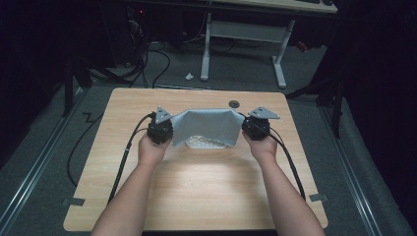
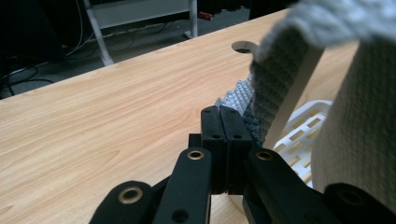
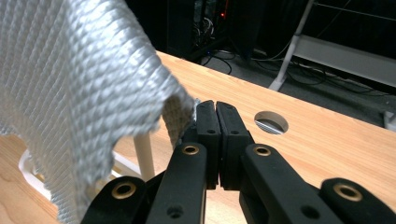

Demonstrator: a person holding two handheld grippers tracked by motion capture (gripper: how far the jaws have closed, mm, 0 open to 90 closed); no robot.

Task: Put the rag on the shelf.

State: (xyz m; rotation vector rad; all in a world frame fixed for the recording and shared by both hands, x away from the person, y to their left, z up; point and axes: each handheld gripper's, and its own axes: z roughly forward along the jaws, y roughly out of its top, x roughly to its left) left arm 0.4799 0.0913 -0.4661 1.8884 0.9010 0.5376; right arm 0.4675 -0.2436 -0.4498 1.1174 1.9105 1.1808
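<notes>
I've got both grippers (image 1: 160, 132) (image 1: 255, 128) pinching the grey cloth (image 1: 206, 125) mid-frame, jaws pressed together on thin corners, so tugging could slip one free.

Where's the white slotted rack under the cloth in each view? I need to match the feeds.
High view: rack at centre, under the cloth.
Left gripper view: rack at right, behind the cloth.
Right gripper view: rack at lower left, behind the cloth.
Shared landmark: table hole.
</notes>
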